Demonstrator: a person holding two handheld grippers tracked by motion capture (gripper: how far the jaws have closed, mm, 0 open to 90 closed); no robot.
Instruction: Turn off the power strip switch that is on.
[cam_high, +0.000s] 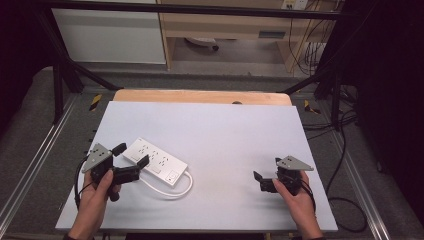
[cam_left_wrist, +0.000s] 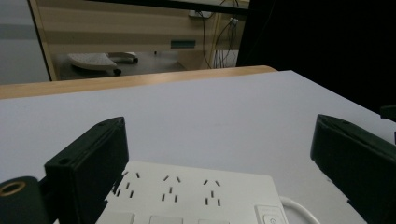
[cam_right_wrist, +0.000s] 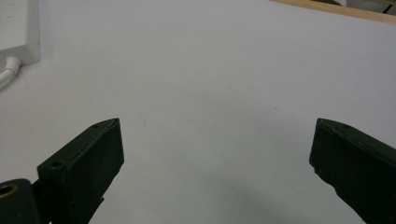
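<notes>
Between our left claw's (cam_high: 131, 155) wide-open, empty jaws lies the white power strip (cam_high: 155, 161), so we judge the grasp is next, needing a squeeze, while our right claw (cam_high: 265, 176) waits open, well apart.

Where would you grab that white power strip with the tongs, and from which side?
Probably across its narrow width, near the middle of the power strip, coming down from above. It lies flat on the white table, long and slim, so its two long edges give parallel faces. The left tongs hover open at it already. I'd avoid the end where the cable loops out.
</notes>
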